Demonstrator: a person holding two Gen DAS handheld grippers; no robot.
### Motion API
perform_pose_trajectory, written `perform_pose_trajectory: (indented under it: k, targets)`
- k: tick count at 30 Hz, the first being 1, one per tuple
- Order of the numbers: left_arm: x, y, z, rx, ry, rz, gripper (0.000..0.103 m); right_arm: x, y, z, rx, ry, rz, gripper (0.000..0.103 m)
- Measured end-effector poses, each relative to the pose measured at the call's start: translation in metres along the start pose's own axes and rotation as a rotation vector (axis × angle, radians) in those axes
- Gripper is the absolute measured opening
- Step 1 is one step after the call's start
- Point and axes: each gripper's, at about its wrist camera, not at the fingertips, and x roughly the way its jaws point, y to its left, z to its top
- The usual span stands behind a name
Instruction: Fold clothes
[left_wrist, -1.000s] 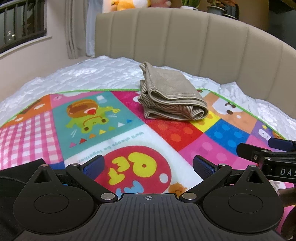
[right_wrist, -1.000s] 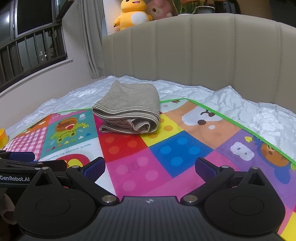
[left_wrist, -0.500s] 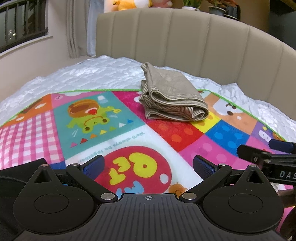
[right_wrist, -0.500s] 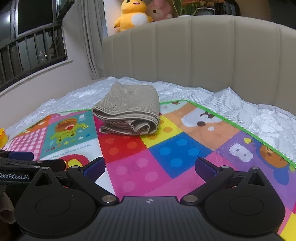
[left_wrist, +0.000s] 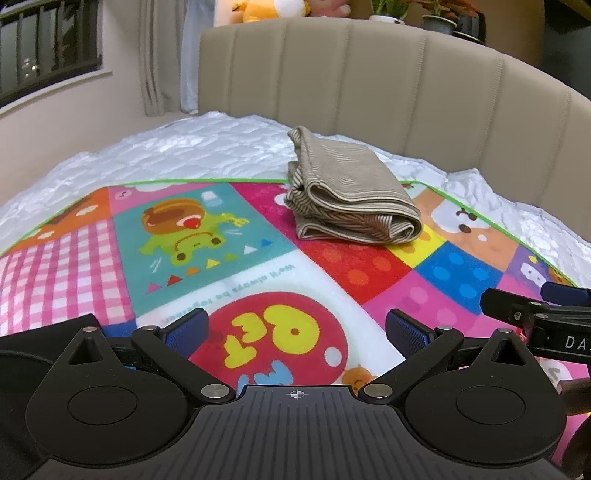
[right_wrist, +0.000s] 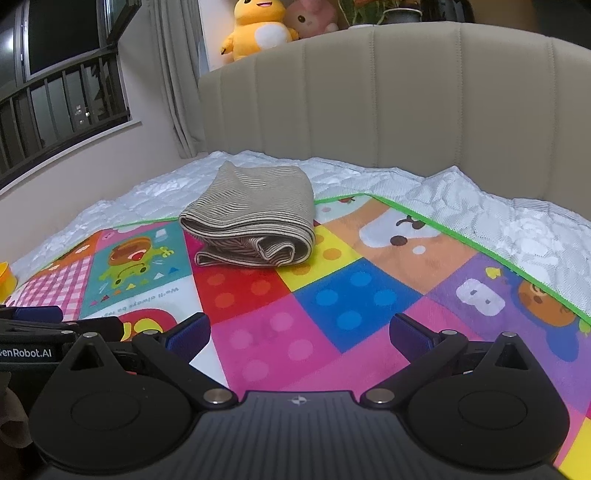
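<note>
We are looking at the folded striped garment (left_wrist: 351, 192), a beige bundle lying in several layers at the far edge of the colourful play mat (left_wrist: 229, 273), straight ahead of both tongs and well apart from them. Its rolled fold is facing us, and its back end is reaching onto the white quilted bedding (left_wrist: 177, 155). Seen along the right tongs, the same garment (right_wrist: 255, 218) is sitting ahead and a little to the left.

We are holding the left gripper (left_wrist: 295, 328) low over the mat with its jaws spread wide, blue pads (left_wrist: 186, 328) showing on both sides and nothing between them. The right gripper (right_wrist: 299, 332) is hovering likewise, jaws wide apart and gripping nothing, only bright mat squares showing in the gap. Each tool is peeking into the other's view at the edge, so they are sitting side by side.

Beyond the garment the padded beige headboard (right_wrist: 388, 92) is rising, with a yellow plush toy (right_wrist: 258, 27) and a pink one (right_wrist: 310, 18) perched above it. Curtains (right_wrist: 177, 74) and a railed window (right_wrist: 62, 96) are standing off to the left.
</note>
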Motion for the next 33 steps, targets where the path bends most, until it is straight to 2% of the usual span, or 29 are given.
perform_pose_trajectory:
  k: [33]
  targets:
    - [0.0030, 0.0023, 0.0000, -0.007, 0.016, 0.003, 0.103, 0.0015, 0.0016, -0.0007, -0.004, 0.006, 0.011, 0.103]
